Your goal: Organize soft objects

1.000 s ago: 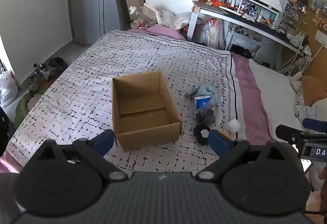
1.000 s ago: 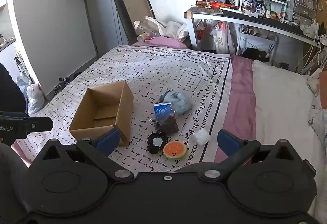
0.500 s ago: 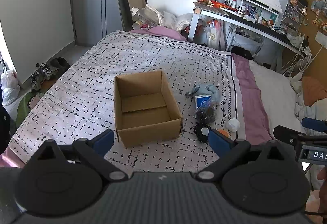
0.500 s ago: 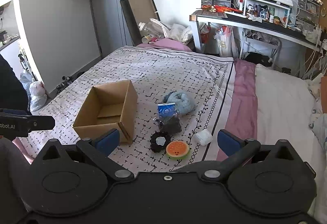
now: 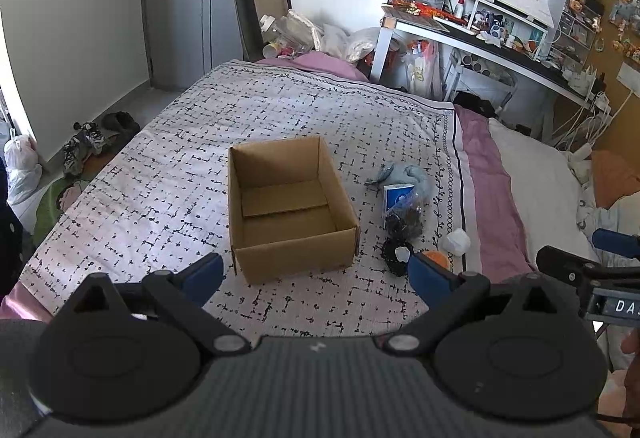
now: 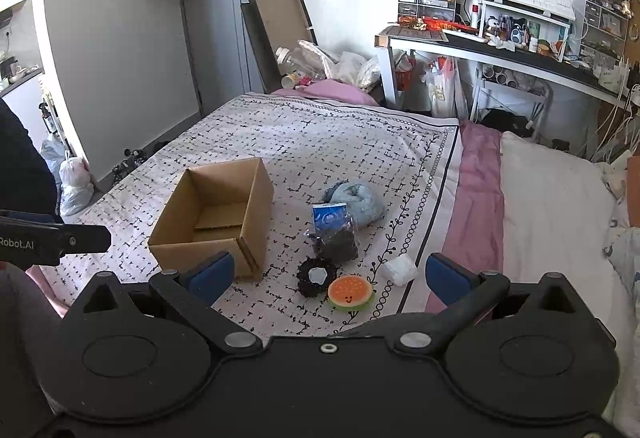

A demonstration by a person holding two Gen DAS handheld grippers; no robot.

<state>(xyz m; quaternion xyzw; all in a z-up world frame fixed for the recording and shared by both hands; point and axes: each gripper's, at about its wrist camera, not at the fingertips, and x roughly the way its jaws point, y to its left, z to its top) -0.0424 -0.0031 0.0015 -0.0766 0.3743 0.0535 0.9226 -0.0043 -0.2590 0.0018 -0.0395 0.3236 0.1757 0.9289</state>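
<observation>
An open, empty cardboard box (image 5: 288,206) (image 6: 216,218) sits on the patterned bedspread. To its right lie a blue fuzzy cloth (image 6: 356,198) (image 5: 408,176), a clear bag with a blue label and dark contents (image 6: 334,230) (image 5: 402,212), a black scrunchie (image 6: 316,276) (image 5: 394,256), a burger-shaped squishy toy (image 6: 350,292) and a small white soft lump (image 6: 398,270) (image 5: 458,242). My left gripper (image 5: 314,272) hovers open just in front of the box. The right gripper (image 6: 328,274) is open above the scrunchie and the burger toy, holding nothing.
The bedspread (image 5: 280,110) covers a bed with a pink sheet (image 6: 480,190) and a white pillow (image 6: 556,206) on the right. A cluttered desk (image 6: 500,46) stands at the back right. Shoes and bags lie on the floor (image 5: 88,142) to the left.
Both grippers have drifted slightly, so the box and the soft things sit a little farther up and right in each view. Nothing was picked up or moved on the bed.
</observation>
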